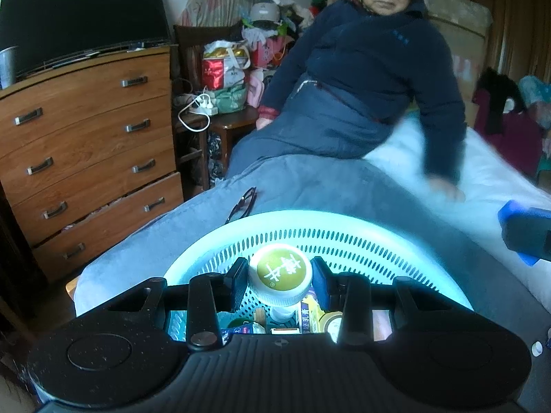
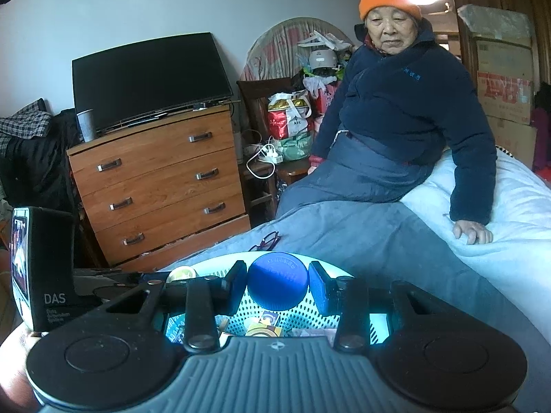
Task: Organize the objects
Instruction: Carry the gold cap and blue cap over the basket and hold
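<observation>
The left claw (image 1: pixel 280 280) pinches a green-capped bottle (image 1: pixel 280 273) and the right claw (image 2: pixel 277 282) pinches a blue-capped bottle (image 2: pixel 277 280), both held above the white basket (image 1: pixel 378 237) on the bed (image 1: pixel 344 189). Several small packets already lie inside, so sorting seems well underway; these two bottles remain to be dropped in.
</observation>
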A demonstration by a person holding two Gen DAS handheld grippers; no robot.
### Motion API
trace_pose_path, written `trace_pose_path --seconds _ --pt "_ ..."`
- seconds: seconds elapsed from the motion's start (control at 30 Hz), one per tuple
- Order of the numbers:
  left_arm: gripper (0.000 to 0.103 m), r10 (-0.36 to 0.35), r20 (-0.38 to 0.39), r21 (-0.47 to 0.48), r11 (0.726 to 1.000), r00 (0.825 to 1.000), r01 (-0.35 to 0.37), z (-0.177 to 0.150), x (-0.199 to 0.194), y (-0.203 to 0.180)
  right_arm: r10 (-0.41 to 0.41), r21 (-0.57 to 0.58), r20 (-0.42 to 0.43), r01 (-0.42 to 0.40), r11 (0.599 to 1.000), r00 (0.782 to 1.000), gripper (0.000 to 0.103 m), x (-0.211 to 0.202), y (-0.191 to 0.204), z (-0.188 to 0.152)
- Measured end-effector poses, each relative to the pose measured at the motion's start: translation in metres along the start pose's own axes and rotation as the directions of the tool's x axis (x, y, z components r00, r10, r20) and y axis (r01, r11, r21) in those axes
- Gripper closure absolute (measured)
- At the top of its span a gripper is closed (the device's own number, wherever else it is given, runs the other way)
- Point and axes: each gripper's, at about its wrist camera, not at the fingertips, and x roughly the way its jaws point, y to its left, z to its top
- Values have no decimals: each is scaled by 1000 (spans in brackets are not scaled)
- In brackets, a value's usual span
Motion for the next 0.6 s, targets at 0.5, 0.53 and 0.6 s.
trace_pose_path --seconds 0.5,0.53,0.6 --pt "63 2 -12 -1 1000 1000 -2 -5 7 2 -1 2 -18 1 1000 1000 61 8 -4 -7" --pt "63 3 -13 -3 1000 1000 -3 -4 7 2 -2 2 -19 2 1000 1000 61 8 -5 -7" --pt "63 0 -14 -5 1000 1000 0 -5 7 2 -2 2 -22 2 1000 1000 61 9 -5 -7"
